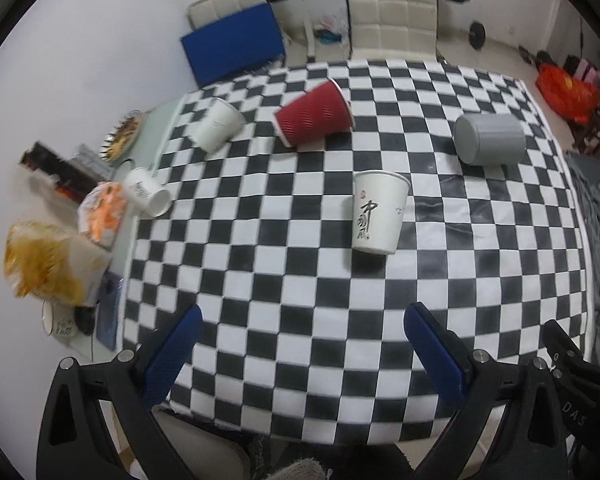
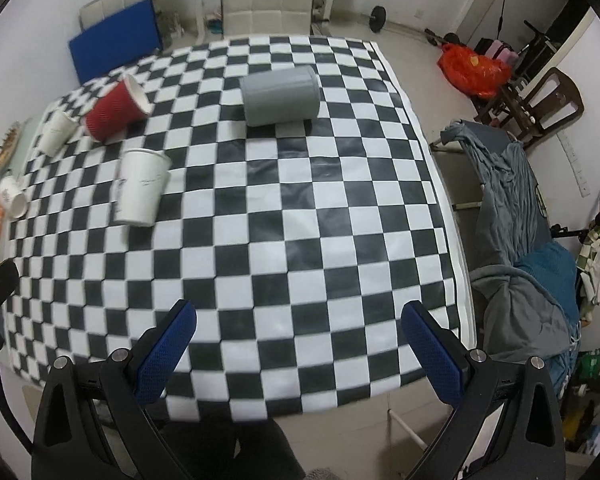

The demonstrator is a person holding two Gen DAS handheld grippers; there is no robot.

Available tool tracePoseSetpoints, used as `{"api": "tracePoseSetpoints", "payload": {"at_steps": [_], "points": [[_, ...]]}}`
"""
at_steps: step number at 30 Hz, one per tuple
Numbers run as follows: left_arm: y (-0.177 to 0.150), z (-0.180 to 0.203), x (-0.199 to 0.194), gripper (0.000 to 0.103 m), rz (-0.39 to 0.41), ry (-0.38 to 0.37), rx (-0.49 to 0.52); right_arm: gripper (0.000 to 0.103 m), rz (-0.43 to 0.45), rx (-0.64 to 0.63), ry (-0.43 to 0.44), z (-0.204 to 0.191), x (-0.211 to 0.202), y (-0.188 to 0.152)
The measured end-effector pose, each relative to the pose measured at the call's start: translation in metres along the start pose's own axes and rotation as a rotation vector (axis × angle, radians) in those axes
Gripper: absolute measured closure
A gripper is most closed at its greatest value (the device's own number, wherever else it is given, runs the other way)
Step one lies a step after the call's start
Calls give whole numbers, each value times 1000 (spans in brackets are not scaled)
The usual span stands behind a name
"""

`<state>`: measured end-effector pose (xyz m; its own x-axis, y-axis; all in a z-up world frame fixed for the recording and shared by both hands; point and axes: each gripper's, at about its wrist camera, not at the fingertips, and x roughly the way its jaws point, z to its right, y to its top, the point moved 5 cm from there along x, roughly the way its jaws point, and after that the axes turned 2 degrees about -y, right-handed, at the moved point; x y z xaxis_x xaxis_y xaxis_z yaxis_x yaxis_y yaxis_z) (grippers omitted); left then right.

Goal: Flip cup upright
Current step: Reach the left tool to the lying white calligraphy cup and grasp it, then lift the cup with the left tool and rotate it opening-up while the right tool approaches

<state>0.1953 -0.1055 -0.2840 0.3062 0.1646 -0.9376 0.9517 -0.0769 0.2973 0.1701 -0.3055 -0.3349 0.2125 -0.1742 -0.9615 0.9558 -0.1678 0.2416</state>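
Note:
A white paper cup with black writing (image 1: pixel 378 211) stands upright mid-table; it shows in the right wrist view (image 2: pixel 142 187) too. A red ribbed cup (image 1: pixel 314 112) (image 2: pixel 116 109) lies on its side. A grey cup (image 1: pixel 489 139) (image 2: pixel 279 95) lies on its side further right. A plain white cup (image 1: pixel 219 124) (image 2: pixel 57 132) lies tipped at the far left. A small white cup (image 1: pixel 148 191) (image 2: pixel 12 197) lies at the cloth's left edge. My left gripper (image 1: pixel 302 320) and right gripper (image 2: pixel 300 316) are open and empty, above the table's near edge.
The checkered cloth (image 1: pixel 284 272) covers the table. Snack bags (image 1: pixel 48 264), a plate (image 1: pixel 122 136) and a bowl (image 1: pixel 58 322) crowd the left edge. A cream chair (image 1: pixel 392 12) stands behind the table. Grey clothes (image 2: pixel 520 240) lie on furniture at the right.

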Motion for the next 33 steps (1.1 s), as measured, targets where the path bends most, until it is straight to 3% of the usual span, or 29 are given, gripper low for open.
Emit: {"api": "tracePoseSetpoints", "payload": {"at_steps": [12,26,28,30,32,33], "points": [[59,30,84,0,-120,-73,103,0,-132,41,-37,-6,88,53],[79,44,162,1,-269,-296,109,0,-251,72,-75,-25,137,72],[81,45,168,7,-266,-311,114,0,-262,78,-71,-28,140,70],[82,45,173,30,-276,-329,114,0,-269,81,-68,-30,143,69],[83,46,177,41,-285,-341,107,0,-278,80,-63,-28,149,71],[84,47,178,42,-284,-345,108,0,-283,79,-61,-32,150,70]]}}
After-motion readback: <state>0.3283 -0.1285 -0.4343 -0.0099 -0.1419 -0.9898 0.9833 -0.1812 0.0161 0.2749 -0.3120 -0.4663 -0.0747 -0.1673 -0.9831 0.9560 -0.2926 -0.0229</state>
